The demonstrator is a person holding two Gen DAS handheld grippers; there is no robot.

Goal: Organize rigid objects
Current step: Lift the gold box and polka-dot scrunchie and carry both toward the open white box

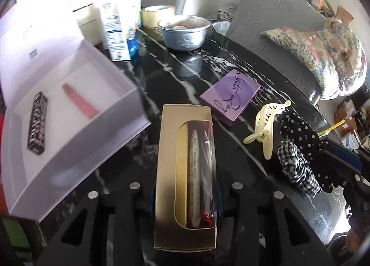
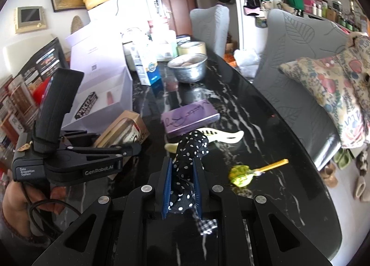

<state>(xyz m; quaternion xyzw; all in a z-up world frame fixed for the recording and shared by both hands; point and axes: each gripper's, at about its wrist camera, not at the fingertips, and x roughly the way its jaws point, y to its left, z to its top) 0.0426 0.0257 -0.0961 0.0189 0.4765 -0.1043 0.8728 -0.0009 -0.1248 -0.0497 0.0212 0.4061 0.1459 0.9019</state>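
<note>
My left gripper is shut on a gold box with a clear window, held above the black marble table; it also shows in the right wrist view. My right gripper is shut on a black polka-dot scrunchie, also seen in the left wrist view. An open white box at the left holds a dark patterned bar and a pink tube. A purple box and a cream hair claw lie on the table.
A metal bowl, a milk carton and a tape roll stand at the far end. A yellow-green lollipop lies at the right. Grey chairs with a patterned cushion line the right edge.
</note>
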